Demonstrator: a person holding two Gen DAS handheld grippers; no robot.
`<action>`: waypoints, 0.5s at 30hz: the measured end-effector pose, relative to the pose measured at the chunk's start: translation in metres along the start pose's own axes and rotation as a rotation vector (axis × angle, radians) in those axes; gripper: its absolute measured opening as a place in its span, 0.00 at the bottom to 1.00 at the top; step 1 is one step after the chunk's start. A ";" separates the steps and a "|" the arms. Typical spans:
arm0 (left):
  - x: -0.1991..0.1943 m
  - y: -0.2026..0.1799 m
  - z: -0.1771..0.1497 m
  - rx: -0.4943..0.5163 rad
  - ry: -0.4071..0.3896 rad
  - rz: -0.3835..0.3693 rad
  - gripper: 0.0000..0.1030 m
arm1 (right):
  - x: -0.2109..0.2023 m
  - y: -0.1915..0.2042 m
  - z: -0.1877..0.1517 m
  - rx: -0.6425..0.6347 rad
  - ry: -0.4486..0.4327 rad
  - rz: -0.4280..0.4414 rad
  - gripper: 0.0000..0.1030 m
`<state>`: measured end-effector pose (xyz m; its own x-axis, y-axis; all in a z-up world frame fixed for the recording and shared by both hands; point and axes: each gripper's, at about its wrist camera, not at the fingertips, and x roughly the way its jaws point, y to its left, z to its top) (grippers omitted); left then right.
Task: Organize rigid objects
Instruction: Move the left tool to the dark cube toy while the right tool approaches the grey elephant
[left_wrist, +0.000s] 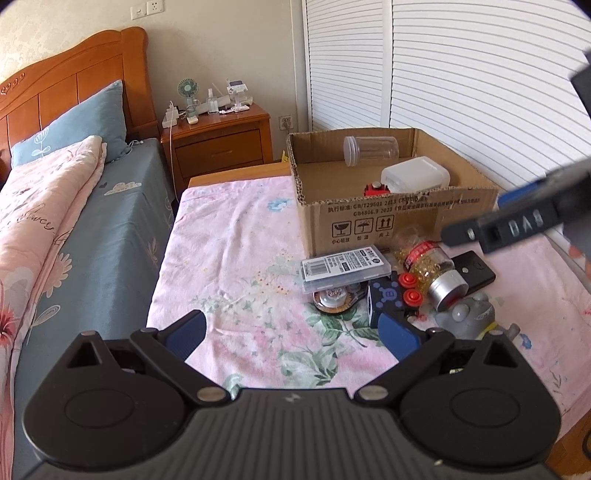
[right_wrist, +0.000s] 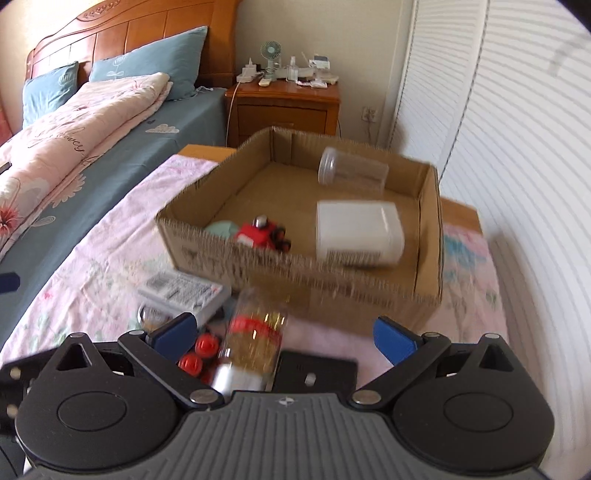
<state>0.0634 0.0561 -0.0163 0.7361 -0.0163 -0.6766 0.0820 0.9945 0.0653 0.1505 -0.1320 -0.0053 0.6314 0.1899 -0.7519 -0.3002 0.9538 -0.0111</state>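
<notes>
An open cardboard box (left_wrist: 399, 218) (right_wrist: 332, 295) stands on the floral-covered table. In it lie a clear jar (left_wrist: 370, 149) (right_wrist: 352, 171), a white plastic container (left_wrist: 415, 179) (right_wrist: 358, 232) and a red toy (right_wrist: 264, 234). In front of the box lie a flat clear case (left_wrist: 345, 268) (right_wrist: 183, 291), a capsule bottle with silver cap (left_wrist: 434, 271) (right_wrist: 253, 345), a blue toy with red buttons (left_wrist: 393, 295), a black device (left_wrist: 474, 271) (right_wrist: 316, 373) and a grey figure (left_wrist: 467, 314). My left gripper (left_wrist: 291, 332) is open and empty over the cloth. My right gripper (right_wrist: 284, 334) is open above the bottle.
A bed (left_wrist: 74, 206) with pink quilt and blue pillows lies on the left. A wooden nightstand (left_wrist: 221, 142) with a small fan and clutter stands behind. White louvred doors (left_wrist: 461, 74) fill the right. The right gripper's body (left_wrist: 517, 221) reaches in from the right in the left wrist view.
</notes>
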 end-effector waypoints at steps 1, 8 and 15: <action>0.000 -0.001 -0.001 0.002 0.003 0.000 0.96 | 0.000 0.001 -0.009 0.009 0.012 0.009 1.00; -0.001 -0.003 -0.008 0.003 0.015 -0.008 0.96 | 0.003 0.023 -0.056 -0.037 0.065 0.001 1.00; 0.002 -0.005 -0.012 0.005 0.030 -0.016 0.96 | 0.018 0.032 -0.079 -0.045 0.112 -0.047 1.00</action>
<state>0.0565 0.0522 -0.0267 0.7145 -0.0288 -0.6990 0.0970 0.9936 0.0582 0.0961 -0.1159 -0.0712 0.5619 0.1160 -0.8190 -0.3057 0.9492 -0.0753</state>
